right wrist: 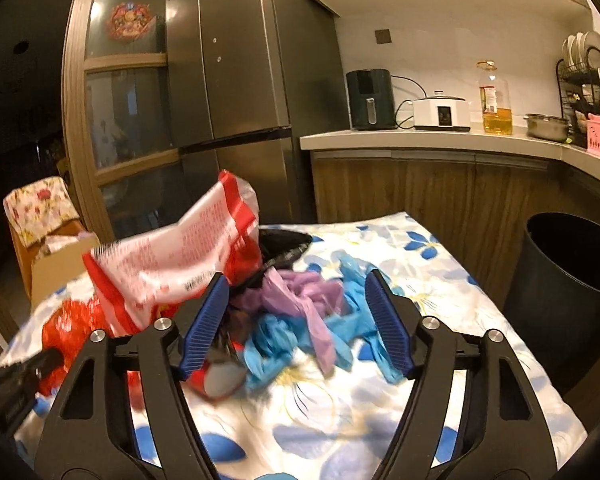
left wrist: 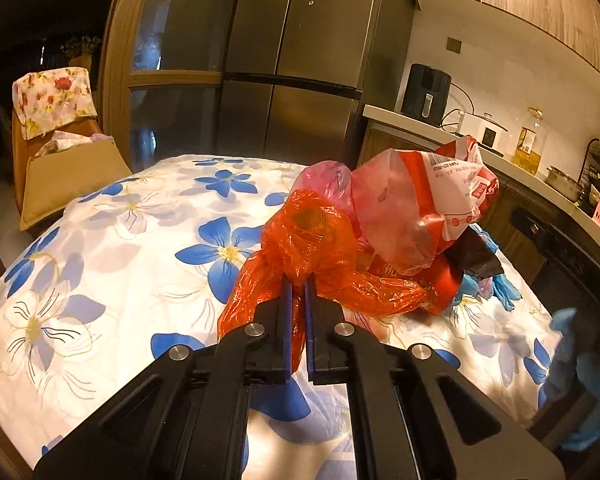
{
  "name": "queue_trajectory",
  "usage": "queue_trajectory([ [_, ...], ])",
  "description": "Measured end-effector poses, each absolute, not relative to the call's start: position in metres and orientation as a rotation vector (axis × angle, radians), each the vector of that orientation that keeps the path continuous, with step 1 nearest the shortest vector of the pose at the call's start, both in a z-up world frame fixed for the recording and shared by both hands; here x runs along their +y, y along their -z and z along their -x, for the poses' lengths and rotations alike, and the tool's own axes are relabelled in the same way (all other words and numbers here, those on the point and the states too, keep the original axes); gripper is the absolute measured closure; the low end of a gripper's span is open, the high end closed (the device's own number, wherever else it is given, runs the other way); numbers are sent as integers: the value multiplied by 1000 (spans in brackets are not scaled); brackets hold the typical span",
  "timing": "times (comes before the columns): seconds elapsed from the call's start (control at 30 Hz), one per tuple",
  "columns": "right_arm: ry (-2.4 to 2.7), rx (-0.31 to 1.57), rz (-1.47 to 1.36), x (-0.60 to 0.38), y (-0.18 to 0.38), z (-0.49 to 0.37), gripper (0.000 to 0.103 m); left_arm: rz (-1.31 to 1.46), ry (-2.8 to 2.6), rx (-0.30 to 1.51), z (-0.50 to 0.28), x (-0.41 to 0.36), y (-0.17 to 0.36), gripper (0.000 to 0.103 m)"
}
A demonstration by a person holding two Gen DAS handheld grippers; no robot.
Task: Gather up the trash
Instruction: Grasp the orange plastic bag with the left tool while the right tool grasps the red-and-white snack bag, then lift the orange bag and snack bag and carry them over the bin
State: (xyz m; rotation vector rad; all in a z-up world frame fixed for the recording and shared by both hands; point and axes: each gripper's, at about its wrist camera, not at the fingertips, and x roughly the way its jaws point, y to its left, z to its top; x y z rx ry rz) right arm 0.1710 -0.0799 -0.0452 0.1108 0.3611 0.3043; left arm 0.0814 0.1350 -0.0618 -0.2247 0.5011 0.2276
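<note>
Here the left tongs [left wrist: 299, 280] pinch an orange plastic bag [left wrist: 312, 248] at the near edge of a trash heap on the floral tabletop [left wrist: 112, 240].

The bag's twisted length runs from the tongs' blue pads away toward a red-and-white wrapper [left wrist: 428, 200], one loose tail hanging down between the fingers. The right tongs [right wrist: 296, 316] stand spread wide above purple gloves [right wrist: 300, 296] and blue gloves [right wrist: 268, 344], gripping nothing. A dark bin [right wrist: 564, 260] stands beside the tabletop's right edge.

we see a glossy, crinkled orange plastic bag [left wrist: 304, 240] on smooth printed cloth [left wrist: 112, 248], brushed metal fridge [left wrist: 300, 60] at twelve o'clock.
</note>
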Motion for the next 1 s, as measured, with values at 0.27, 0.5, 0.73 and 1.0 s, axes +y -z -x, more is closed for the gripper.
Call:
queue_trajectory([
  [0.27,-362,366,-137,-66,38,-191,44,212,-237,517,-85,135,64,98],
  [0.5,-439,430,-177,-58,46,-214,78,207,-242,525,-88,135,64,98],
  [0.73,-453,403,-172,-64,45,-203,96,196,-249,517,-88,130,62,98],
  [1.0,-425,362,-195,-95,32,-183,97,184,-263,484,-83,120,49,98],
])
